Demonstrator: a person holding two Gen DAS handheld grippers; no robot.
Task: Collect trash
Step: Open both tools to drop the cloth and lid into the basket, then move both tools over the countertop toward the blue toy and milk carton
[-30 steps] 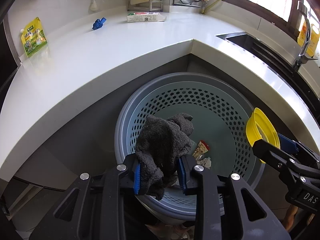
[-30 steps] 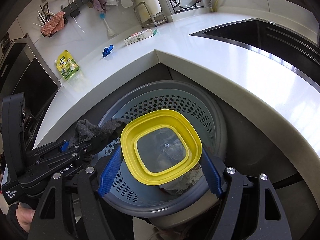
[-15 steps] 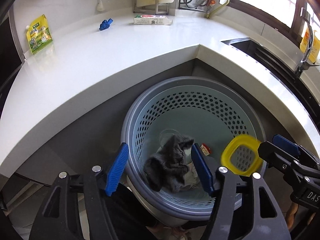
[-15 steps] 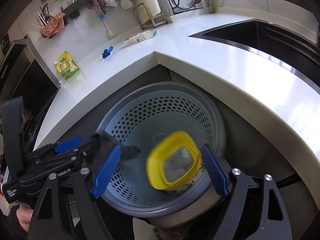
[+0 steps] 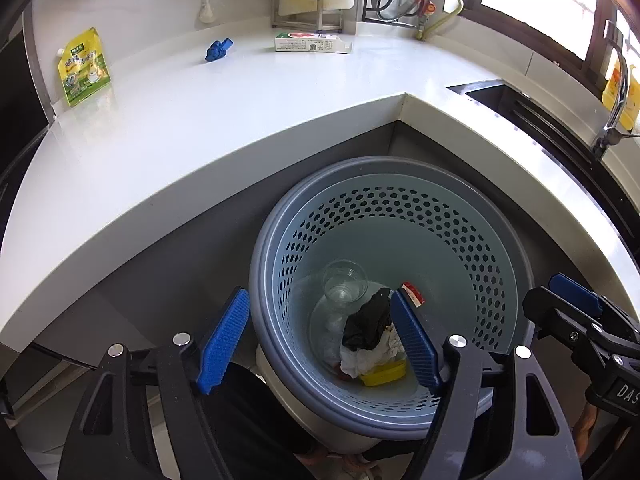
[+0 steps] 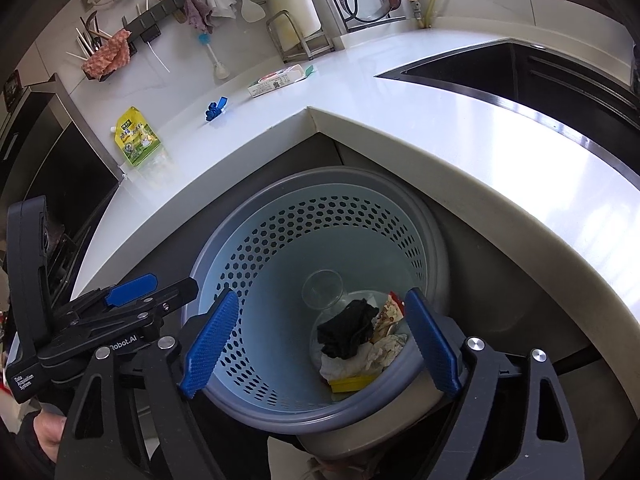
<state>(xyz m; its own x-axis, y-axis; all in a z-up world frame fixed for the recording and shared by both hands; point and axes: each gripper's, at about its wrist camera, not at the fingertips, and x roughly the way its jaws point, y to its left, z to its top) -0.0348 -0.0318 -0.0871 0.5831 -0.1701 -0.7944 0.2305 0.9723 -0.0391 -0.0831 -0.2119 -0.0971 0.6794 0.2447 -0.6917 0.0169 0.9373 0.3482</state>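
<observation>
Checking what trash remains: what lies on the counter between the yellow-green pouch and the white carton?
Only the small blue item lies between the yellow-green pouch and the white carton; the rest of that countertop stretch is bare. Both wrist views show it.

My left gripper and right gripper match: black cut-out frames, silver round screws, blue ribbed finger pads. White "Robot.AI" and "Data Acquisition System" lettering marks the left body; "DAS" shows on the right one.
</observation>
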